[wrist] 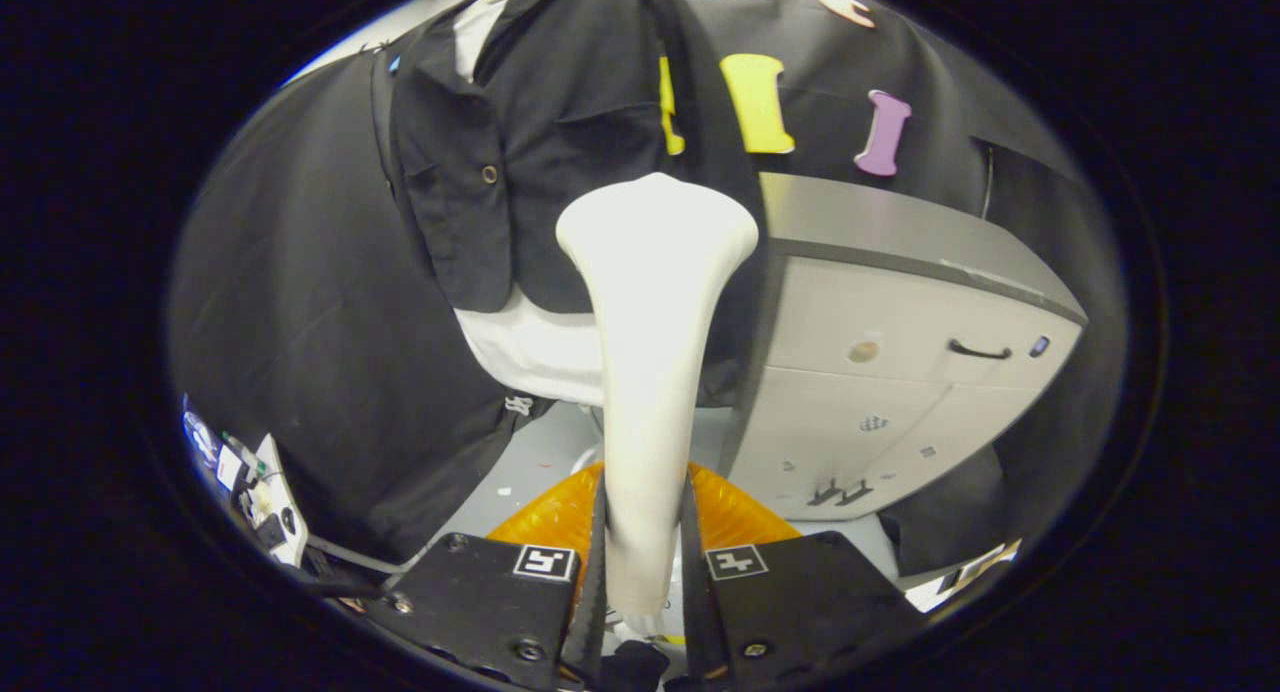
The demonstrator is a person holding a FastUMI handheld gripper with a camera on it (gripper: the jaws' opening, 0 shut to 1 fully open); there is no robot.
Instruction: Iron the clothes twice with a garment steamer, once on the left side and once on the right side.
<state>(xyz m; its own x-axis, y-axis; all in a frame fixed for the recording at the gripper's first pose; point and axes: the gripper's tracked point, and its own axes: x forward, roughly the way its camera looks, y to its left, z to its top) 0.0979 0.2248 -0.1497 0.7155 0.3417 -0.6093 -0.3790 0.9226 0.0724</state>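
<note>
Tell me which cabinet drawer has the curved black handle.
The upper drawer of the grey cabinet; the lower drawers carry no such handle. The tongs are shut on the white steamer handle.

A grey-topped cabinet with pale drawer fronts stands at right of frame. Its upper drawer carries a dark curved handle. An orange translucent ribbed object lies at lower centre on the pale grey floor. A white device with cables sits at lower left.
</note>
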